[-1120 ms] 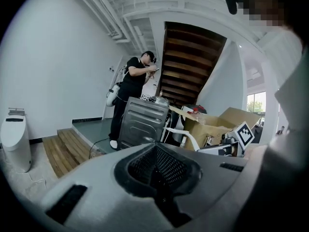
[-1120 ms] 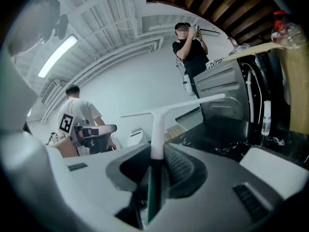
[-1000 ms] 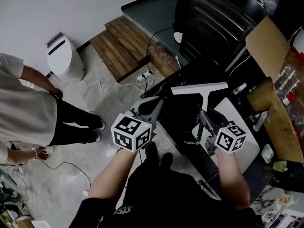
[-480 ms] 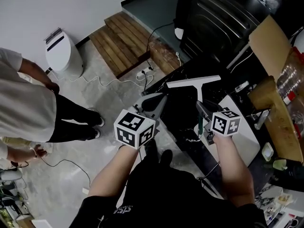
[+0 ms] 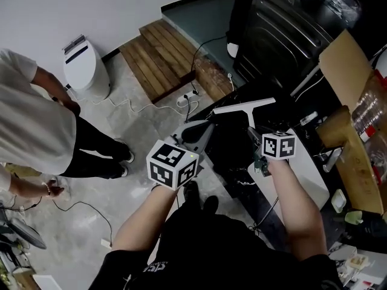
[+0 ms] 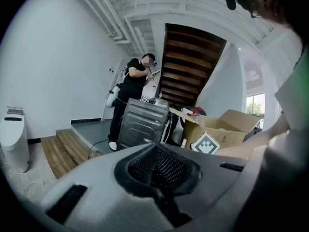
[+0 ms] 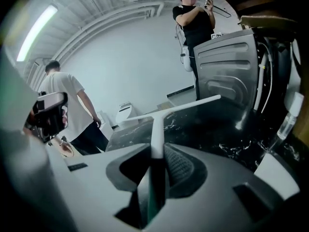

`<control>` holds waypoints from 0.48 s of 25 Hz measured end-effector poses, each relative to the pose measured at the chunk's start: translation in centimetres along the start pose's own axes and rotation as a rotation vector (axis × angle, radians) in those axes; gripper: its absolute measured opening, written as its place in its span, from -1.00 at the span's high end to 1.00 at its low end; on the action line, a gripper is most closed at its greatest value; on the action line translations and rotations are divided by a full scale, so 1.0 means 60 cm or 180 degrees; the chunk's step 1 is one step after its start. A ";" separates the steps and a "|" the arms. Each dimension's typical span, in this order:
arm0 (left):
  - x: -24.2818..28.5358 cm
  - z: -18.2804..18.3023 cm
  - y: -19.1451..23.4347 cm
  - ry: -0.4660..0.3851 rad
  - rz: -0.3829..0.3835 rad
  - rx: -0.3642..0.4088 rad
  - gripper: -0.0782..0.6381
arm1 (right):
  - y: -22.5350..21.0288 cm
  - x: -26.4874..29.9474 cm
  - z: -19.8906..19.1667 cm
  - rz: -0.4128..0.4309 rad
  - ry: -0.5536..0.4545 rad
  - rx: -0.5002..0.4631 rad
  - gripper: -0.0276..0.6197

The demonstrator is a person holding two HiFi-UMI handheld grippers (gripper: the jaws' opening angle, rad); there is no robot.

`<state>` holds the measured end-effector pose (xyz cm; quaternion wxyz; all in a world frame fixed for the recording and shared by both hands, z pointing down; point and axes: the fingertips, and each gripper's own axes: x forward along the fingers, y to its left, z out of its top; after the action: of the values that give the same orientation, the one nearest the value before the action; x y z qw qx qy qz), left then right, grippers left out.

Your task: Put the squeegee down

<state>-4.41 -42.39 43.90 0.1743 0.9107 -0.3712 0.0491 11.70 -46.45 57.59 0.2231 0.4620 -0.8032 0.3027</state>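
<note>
The person wore a black short-sleeved top with small white lettering on it, and black shoes. Both grippers had light grey, smooth-moulded shells with dark slotted recesses and black mesh-textured pads. The left gripper bore a large white cube printed with black square markers on each face, while the right gripper bore a smaller cube of the same kind.
</note>
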 end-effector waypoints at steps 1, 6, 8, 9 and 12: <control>-0.005 0.000 0.003 -0.0002 0.0024 0.0001 0.76 | -0.004 0.007 -0.001 -0.0025 0.0041 -0.0013 0.62; -0.021 -0.004 0.019 0.0008 0.0130 -0.0014 0.76 | -0.029 0.040 -0.007 -0.0213 0.0250 -0.0115 0.62; -0.024 -0.006 0.022 0.0016 0.0151 -0.0023 0.76 | -0.037 0.051 -0.007 -0.0284 0.0306 -0.0121 0.62; -0.025 -0.006 0.023 0.0022 0.0156 -0.0025 0.76 | -0.040 0.056 -0.007 -0.0316 0.0320 -0.0103 0.62; -0.023 -0.006 0.021 0.0033 0.0146 -0.0026 0.76 | -0.046 0.065 -0.002 -0.0415 0.0325 -0.0075 0.62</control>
<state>-6.27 -42.19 44.29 0.1788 0.9010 -0.3913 0.0563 12.28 -49.81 60.94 0.2884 0.4947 -0.7625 0.3012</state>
